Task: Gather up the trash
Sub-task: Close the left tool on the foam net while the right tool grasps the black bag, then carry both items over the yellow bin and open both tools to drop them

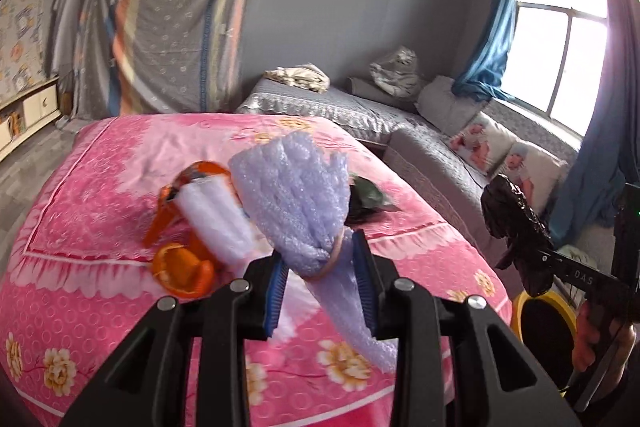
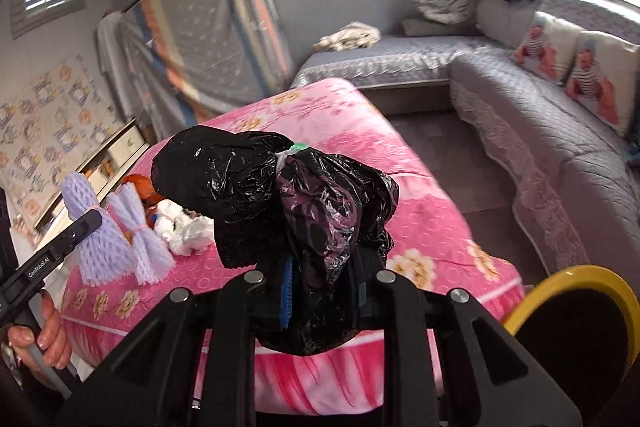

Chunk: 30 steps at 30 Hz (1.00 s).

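Note:
My left gripper (image 1: 322, 291) is shut on a purple foam net (image 1: 296, 203) tied with a rubber band, held above the pink bed. It also shows in the right wrist view (image 2: 104, 239). My right gripper (image 2: 324, 291) is shut on a crumpled black plastic bag (image 2: 280, 195), seen too in the left wrist view (image 1: 516, 231). On the bed lie orange peel (image 1: 184, 267), a white foam piece (image 1: 216, 223), an orange wrapper (image 1: 200, 173) and a dark leaf-like scrap (image 1: 368, 199). White crumpled tissue (image 2: 184, 227) lies on the bed.
A yellow-rimmed bin with a black liner (image 2: 580, 311) stands at the bed's right front corner, also in the left wrist view (image 1: 544, 331). The pink floral bedspread (image 1: 100, 187) covers the bed. A grey corner sofa (image 2: 540, 131) runs along the right.

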Motion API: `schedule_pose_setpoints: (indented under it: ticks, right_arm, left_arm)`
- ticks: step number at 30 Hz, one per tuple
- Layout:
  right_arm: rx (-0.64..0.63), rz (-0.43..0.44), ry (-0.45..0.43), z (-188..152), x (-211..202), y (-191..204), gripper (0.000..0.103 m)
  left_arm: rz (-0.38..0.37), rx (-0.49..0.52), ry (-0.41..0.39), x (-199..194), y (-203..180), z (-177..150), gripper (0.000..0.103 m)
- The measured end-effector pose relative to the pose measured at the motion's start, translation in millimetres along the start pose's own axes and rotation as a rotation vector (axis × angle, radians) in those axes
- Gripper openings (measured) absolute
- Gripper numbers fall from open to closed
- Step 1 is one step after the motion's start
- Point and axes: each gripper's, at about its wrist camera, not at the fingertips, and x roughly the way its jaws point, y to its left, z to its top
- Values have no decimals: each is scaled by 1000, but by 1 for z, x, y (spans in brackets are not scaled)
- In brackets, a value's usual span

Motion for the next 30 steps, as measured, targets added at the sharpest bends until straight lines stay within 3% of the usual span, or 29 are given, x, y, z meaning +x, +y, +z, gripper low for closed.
schedule_pose_setpoints:
  ticks: [4, 10, 14, 20, 25, 30]
  right_arm:
    - [48, -72, -30, -3, -26, -22, 19]
    - [121, -291, -125, -9, -79, -65, 20]
    - [184, -457, -158, -21, -112, -96, 20]
    - [283, -656, -186, -47, -151, -132, 20]
    - [345, -710, -177, -66, -161, -152, 20]
    - [354, -690, -152, -68, -144, -160, 20]
  left_arm:
    - [-51, 78, 10, 10, -40, 13, 30]
    - [-163, 139, -8, 24, -104, 35, 30]
    - [-296, 166, -7, 38, -156, 39, 30]
    - [-504, 231, 115, 76, -236, 23, 30]
    - [-565, 227, 181, 102, -261, -8, 30]
    - [-563, 193, 240, 121, -261, -30, 30]
